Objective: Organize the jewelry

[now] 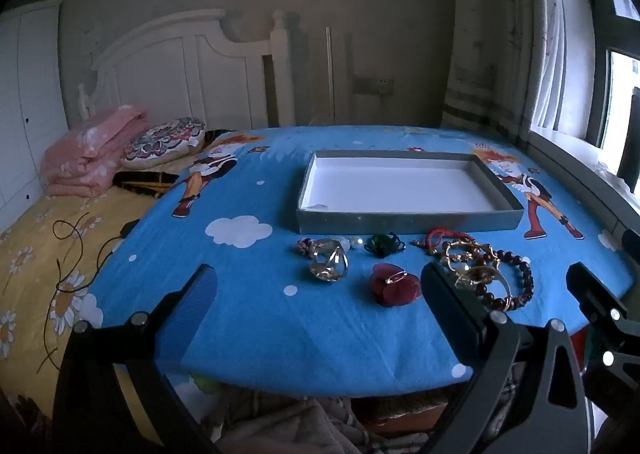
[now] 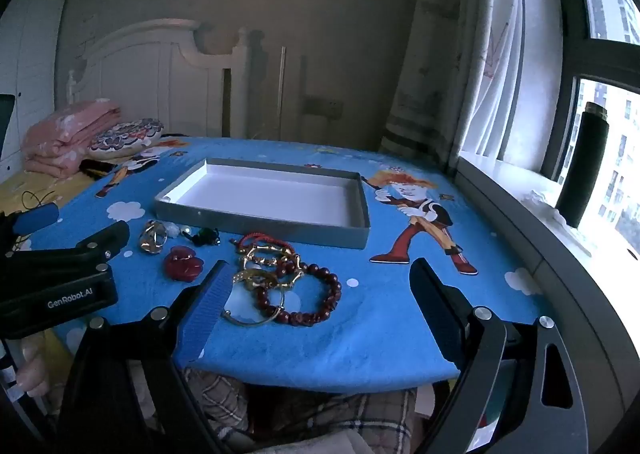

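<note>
A shallow grey box (image 1: 408, 220) (image 2: 260, 220) with a white inside lies open on the blue cartoon tablecloth (image 1: 280, 326). In front of it lies a row of jewelry: a gold ring piece (image 1: 329, 263) (image 2: 153, 240), a green-black ornament (image 1: 382, 244) (image 2: 206, 236), a dark red flower clip (image 1: 394, 286) (image 2: 183, 263), a red cord bracelet (image 1: 438, 240) (image 2: 262, 242), gold bangles (image 2: 256, 280) and a dark red bead bracelet (image 1: 516, 286) (image 2: 316, 300). My left gripper (image 1: 320, 290) stands open before the flower clip, holding nothing. My right gripper (image 2: 320, 286) is open around the bracelet pile, above it.
A bed with a yellow flowered sheet (image 1: 28, 266), folded pink blanket (image 1: 88, 154) and patterned cushion (image 1: 164, 142) lies left. A black cable (image 1: 76, 250) trails there. A window sill (image 2: 560, 254) with a dark cylinder (image 2: 584, 162) runs right. Plaid cloth (image 2: 280, 410) shows below the table's near edge.
</note>
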Demonstrator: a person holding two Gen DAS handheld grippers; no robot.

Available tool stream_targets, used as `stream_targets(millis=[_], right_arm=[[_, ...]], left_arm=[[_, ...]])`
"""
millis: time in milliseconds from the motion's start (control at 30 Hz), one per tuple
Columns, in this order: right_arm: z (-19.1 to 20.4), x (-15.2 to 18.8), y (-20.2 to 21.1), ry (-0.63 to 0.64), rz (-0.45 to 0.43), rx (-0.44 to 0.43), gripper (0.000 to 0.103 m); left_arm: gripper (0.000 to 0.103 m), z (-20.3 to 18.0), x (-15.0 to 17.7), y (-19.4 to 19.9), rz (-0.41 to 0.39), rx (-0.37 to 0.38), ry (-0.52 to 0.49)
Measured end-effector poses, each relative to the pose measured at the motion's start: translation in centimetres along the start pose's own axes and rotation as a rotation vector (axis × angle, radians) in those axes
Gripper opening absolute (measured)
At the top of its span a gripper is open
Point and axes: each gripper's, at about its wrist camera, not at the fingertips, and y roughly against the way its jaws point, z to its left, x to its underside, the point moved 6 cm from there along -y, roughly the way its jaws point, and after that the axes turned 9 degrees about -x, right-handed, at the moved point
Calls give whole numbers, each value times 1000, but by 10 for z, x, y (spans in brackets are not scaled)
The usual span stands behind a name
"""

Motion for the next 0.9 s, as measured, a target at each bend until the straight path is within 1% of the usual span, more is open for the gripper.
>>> stream_targets(millis=[233, 433, 567, 900], right_arm=[[1, 0, 0, 3, 2, 1, 85], [-7, 1, 0, 2, 4, 2, 85], [3, 1, -1, 4, 5, 1, 85], [3, 1, -2, 2, 6, -3, 85]], left_arm=[[98, 0, 0, -1, 3, 4, -1], [98, 0, 0, 0, 1, 2, 0], [98, 0, 0, 0, 1, 3, 1], [98, 0, 0, 0, 0, 4, 2]])
